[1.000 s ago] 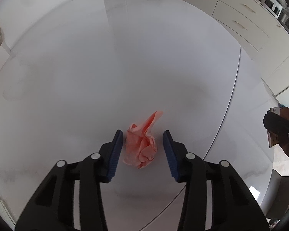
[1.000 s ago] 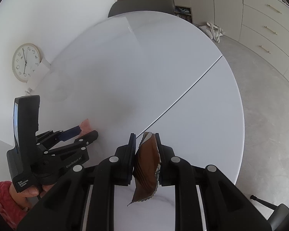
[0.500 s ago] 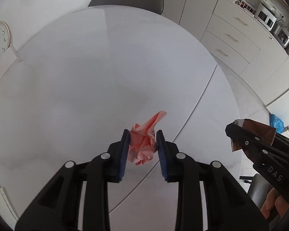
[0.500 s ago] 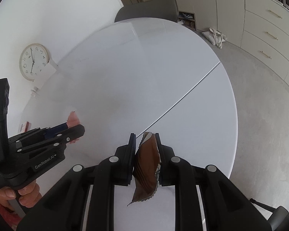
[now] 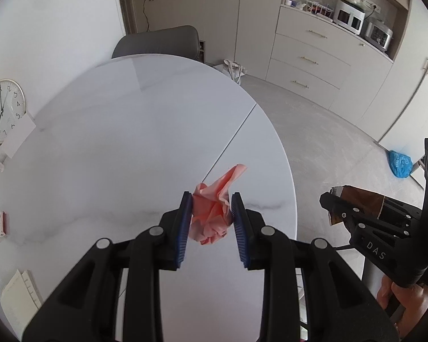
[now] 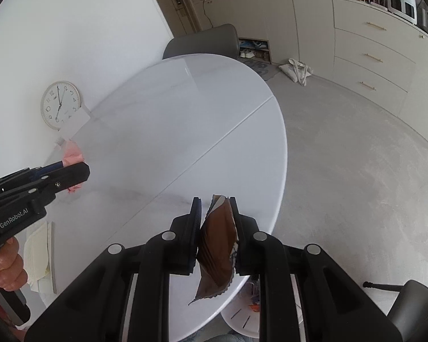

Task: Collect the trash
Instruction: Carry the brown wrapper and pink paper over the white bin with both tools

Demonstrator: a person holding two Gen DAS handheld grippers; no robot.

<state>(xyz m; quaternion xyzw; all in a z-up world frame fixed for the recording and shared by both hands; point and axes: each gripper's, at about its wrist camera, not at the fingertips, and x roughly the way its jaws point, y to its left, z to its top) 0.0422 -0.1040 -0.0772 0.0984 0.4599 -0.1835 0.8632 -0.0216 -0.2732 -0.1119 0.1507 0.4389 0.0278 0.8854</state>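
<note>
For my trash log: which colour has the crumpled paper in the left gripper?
Salmon pink; the crumpled paper shows best in the left wrist view.

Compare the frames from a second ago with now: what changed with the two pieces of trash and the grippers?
The left gripper has just closed its jaws on the crumpled pink paper napkin and lifted it clear of the round white table; more of the room now shows. The right gripper also rose. Unchanged: it stays clamped on the brown foil wrapper.
</note>
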